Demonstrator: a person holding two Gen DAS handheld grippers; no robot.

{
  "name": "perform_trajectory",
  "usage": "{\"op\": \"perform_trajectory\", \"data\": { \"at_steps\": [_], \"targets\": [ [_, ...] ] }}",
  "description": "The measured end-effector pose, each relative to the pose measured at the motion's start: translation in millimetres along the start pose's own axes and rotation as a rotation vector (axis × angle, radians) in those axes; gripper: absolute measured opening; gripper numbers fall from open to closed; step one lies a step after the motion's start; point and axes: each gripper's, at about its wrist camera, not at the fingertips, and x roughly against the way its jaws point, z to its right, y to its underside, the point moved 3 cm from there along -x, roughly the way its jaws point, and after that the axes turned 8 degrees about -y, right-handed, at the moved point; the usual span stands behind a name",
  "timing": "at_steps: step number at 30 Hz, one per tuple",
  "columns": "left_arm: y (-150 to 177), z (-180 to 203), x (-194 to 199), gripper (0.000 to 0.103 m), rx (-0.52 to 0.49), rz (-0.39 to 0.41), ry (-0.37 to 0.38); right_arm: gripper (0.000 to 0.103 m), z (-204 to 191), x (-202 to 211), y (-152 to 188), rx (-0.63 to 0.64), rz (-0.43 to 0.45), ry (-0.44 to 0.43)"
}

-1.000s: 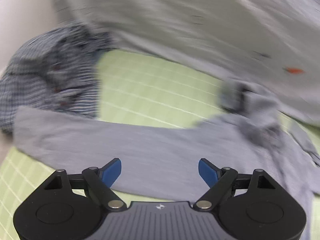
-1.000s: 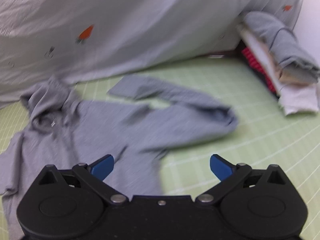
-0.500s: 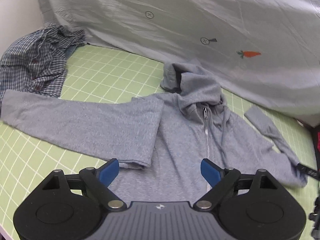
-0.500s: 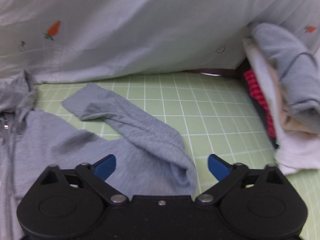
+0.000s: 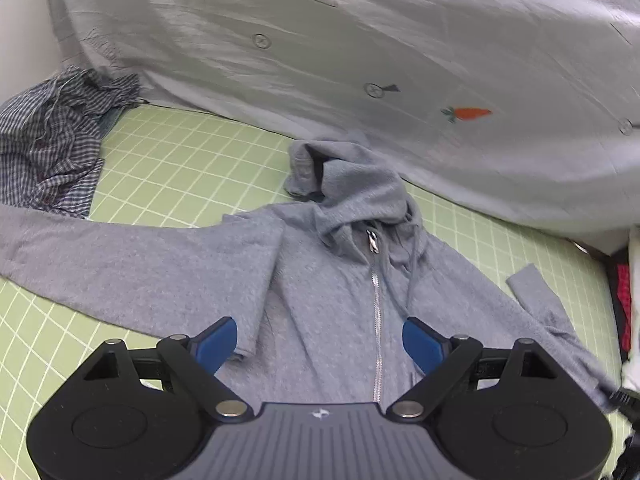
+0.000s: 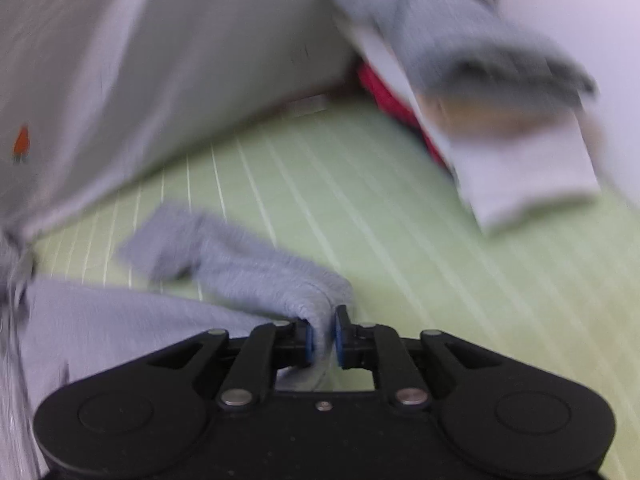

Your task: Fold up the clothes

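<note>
Half a second ago the right hand-held gripper (image 6: 322,338) hung wide open over the bent sleeve; its blue pads have since come together and now pinch the fold of that sleeve (image 6: 256,272) between them, the cloth bunched up in the narrow gap, and the strong blur in the right wrist view suggests it is moving with the cloth. The left hand-held gripper (image 5: 316,340) has shifted only a little and hovers released, its pads spread wide above the lower front of the grey hoodie (image 5: 340,288), touching nothing that I can make out. The hoodie lies face up on the green gridded worktop (image 5: 180,168), zip closed, hood crumpled at the top, one sleeve stretched far out towards the checked shirt (image 5: 48,148) heaped at the edge. That flat, zip-up spread looks like preparation for folding: the body is squared first so the sleeves can be brought across it. The pinch sits at the sleeve's bend, probably because that gives control of the whole arm when it is drawn inward. A stack of folded garments (image 6: 500,120) waits off to the side, and a pale carrot-print sheet (image 5: 400,60) drapes behind.
</note>
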Motion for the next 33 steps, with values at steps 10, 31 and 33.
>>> {"op": "perform_trajectory", "data": {
  "at_steps": [10, 31, 33],
  "targets": [
    [34, 8, 24, 0.093, -0.128, -0.017, -0.056, 0.086, -40, 37, 12, 0.245, 0.034, -0.040],
    [25, 2, -19, 0.093, -0.055, -0.125, -0.137, 0.045, -100, -72, -37, 0.505, -0.089, -0.119],
    [24, 1, -18, 0.093, -0.046, -0.129, -0.133, 0.020, -95, -75, -37, 0.476, -0.097, -0.129]
  ]
}}
